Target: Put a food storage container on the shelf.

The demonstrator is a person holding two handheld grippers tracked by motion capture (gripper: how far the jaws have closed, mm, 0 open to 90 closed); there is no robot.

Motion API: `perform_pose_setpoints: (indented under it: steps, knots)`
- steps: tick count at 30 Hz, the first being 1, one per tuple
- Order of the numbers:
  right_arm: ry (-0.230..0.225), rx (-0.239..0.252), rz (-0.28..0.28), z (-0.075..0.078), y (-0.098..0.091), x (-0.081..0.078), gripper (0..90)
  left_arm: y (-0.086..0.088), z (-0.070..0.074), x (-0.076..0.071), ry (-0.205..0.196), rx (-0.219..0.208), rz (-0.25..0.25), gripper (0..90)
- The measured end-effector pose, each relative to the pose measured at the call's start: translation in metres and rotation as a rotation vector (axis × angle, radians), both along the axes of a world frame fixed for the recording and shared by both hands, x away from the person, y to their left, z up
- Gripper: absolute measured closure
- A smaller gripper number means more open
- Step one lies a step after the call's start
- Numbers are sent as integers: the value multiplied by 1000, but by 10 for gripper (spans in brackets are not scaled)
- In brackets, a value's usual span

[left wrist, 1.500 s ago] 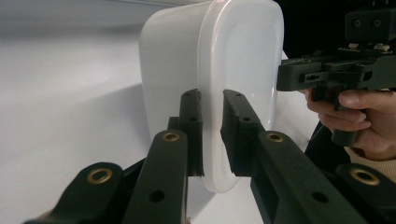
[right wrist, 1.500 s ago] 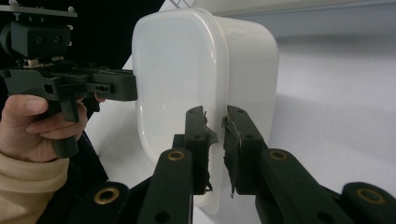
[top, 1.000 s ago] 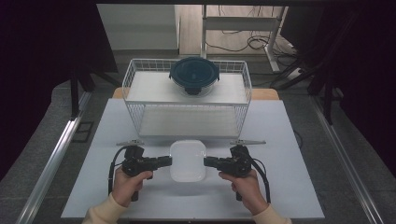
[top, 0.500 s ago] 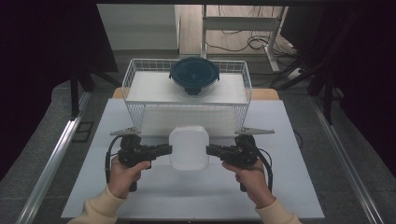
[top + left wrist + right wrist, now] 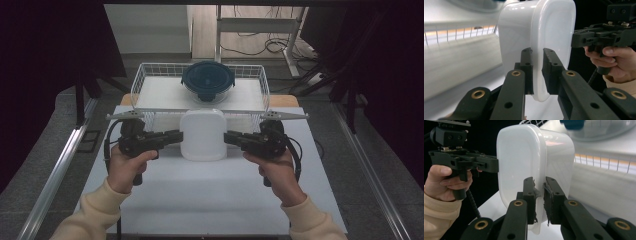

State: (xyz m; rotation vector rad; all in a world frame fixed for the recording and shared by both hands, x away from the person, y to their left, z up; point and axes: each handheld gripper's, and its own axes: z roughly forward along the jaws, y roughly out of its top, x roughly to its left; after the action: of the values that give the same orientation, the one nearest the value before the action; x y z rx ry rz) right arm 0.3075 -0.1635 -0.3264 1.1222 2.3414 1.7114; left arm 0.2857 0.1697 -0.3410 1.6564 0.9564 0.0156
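Note:
A white lidded plastic container (image 5: 203,135) hangs in the air above the white table, held from both sides. My left gripper (image 5: 180,135) is shut on its left rim, and in the left gripper view the two black pads (image 5: 527,67) pinch the container (image 5: 536,45) at its lid edge. My right gripper (image 5: 226,136) is shut on the opposite rim; in the right gripper view its worn pads (image 5: 552,197) clamp the container (image 5: 534,162) the same way. The container stays level, just in front of the wire basket (image 5: 145,75).
The white wire basket stands at the back of the table with a dark blue lidded bowl (image 5: 208,80) inside it. The white table top (image 5: 210,200) spreads below the hands. Dark curtains flank both sides, and a metal rail (image 5: 60,165) runs along the left.
Both grippers have risen together with the white container between them, lifting it off the table and toward the basket's front wall.

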Motion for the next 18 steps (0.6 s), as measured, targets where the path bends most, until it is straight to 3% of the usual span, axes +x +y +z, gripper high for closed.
perform_pose_setpoints:
  steps: [13,18]
  knots:
    - [-74,6,-3,42,7,5,793,7,42,11,-66,5,-1,791]
    - [-100,9,1,61,8,13,793,9,61,23,-79,-2,-8,790]
